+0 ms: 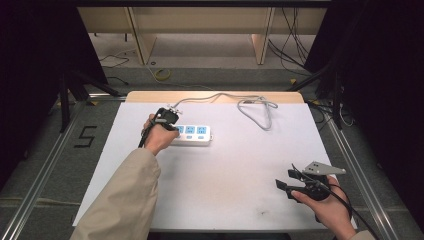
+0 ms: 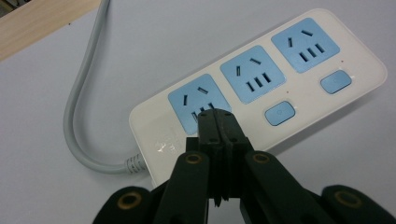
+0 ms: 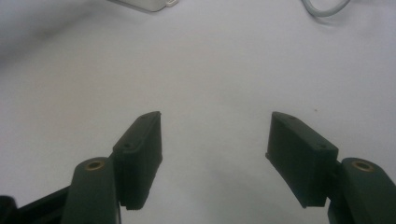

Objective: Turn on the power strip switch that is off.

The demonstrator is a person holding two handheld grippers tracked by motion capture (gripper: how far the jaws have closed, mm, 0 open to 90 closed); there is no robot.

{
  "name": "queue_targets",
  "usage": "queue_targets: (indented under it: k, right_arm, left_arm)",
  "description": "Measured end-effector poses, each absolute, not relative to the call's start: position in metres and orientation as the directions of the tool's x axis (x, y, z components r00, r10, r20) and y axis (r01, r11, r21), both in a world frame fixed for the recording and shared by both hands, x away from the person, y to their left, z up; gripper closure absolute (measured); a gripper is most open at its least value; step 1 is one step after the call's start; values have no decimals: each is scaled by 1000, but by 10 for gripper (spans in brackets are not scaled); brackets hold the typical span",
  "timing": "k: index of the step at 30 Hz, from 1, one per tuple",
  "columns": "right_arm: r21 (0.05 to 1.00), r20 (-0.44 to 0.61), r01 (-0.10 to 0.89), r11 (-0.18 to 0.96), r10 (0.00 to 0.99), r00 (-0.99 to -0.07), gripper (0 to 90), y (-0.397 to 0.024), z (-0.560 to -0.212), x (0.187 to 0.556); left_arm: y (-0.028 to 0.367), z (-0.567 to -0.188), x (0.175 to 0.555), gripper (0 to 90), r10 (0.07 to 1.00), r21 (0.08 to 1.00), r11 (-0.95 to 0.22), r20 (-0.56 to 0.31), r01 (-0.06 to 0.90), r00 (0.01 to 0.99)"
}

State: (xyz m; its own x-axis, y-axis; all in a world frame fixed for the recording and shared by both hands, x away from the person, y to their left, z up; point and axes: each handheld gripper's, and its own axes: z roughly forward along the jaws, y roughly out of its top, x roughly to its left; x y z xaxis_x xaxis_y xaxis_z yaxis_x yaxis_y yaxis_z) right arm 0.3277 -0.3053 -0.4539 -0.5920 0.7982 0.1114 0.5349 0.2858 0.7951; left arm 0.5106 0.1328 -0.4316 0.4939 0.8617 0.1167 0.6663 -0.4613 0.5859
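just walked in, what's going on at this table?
A person holds a two-jaw gripper in each hand over a white table. The left gripper has its jaws closed and its tip over the cord-end blue socket of a white three-socket power strip, where that socket's blue switch would sit; whether it touches cannot be told. The strip's grey cable loops toward the table's far edge. The right gripper hangs open and empty above bare table near the person.

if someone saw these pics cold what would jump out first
Probably the white power strip with three blue sockets, left of centre on the white table, its grey cord looping toward the far edge. The left gripper is shut, its tips over the strip's cord-end socket, while the right gripper waits open near the front right corner.
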Motion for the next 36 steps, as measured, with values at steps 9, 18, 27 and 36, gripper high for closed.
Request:
queue_targets:
  k: [9, 18, 27, 36]
  right_arm:
    - [795, 113, 536, 284, 799, -591, 357, -305, -454, 328]
    - [793, 111, 537, 288, 798, -592, 357, -305, -454, 328]
    - [792, 111, 537, 289, 798, -592, 357, -305, -454, 328]
    - [791, 113, 538, 290, 795, -595, 357, -305, -454, 328]
  left_arm:
    - [137, -429, 501, 843, 861, 604, -447, 88, 660, 502]
    - [139, -429, 493, 698, 863, 620, -425, 58, 659, 502]
    - [141, -425, 485, 578, 855, 665, -402, 27, 630, 517]
    - [142, -426, 477, 466, 855, 682, -373, -11, 629, 519]
